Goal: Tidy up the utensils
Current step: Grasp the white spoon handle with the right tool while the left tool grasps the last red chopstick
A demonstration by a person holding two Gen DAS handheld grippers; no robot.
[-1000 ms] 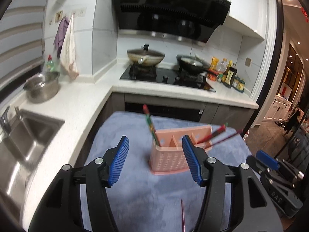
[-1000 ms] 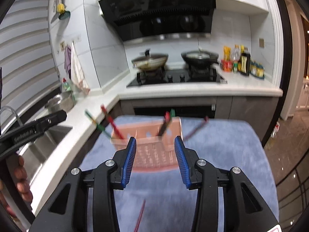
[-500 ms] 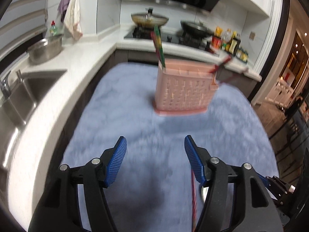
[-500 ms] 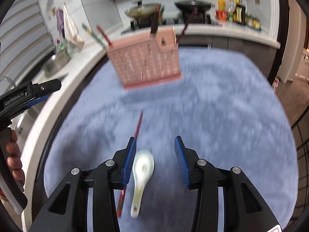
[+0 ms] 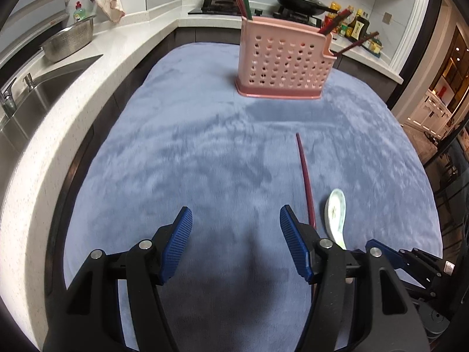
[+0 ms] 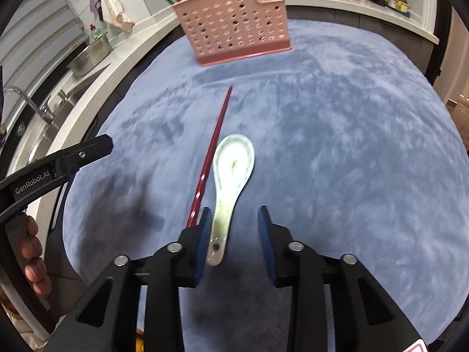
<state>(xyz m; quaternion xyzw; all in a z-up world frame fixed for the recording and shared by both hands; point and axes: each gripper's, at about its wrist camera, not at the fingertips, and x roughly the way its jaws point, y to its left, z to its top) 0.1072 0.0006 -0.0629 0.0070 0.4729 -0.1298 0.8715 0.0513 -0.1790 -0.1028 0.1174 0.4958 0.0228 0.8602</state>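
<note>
A white ceramic spoon (image 6: pixel 231 173) (image 5: pixel 335 212) lies on the blue cloth (image 6: pixel 337 135), handle toward me, beside a dark red chopstick (image 6: pixel 209 152) (image 5: pixel 306 182). My right gripper (image 6: pixel 234 226) hangs low over the spoon's handle with its jaws closing; the handle lies between them near the left pad, and the right pad stands apart from it. My left gripper (image 5: pixel 236 242) is open over bare cloth, left of the chopstick. A pink perforated utensil holder (image 5: pixel 283 64) (image 6: pixel 237 26) stands at the far side with several chopsticks in it.
A white counter (image 5: pixel 61 94) with a steel sink (image 5: pixel 35 99) and a metal colander (image 5: pixel 69 41) runs along the left. A stove with two pans and bottles of sauce stand behind the holder. A hand (image 6: pixel 32 255) grips the left tool.
Both grippers have dropped toward the cloth and tilted down. The holder moved to the top of both views. The right jaws have narrowed around the spoon's handle.
</note>
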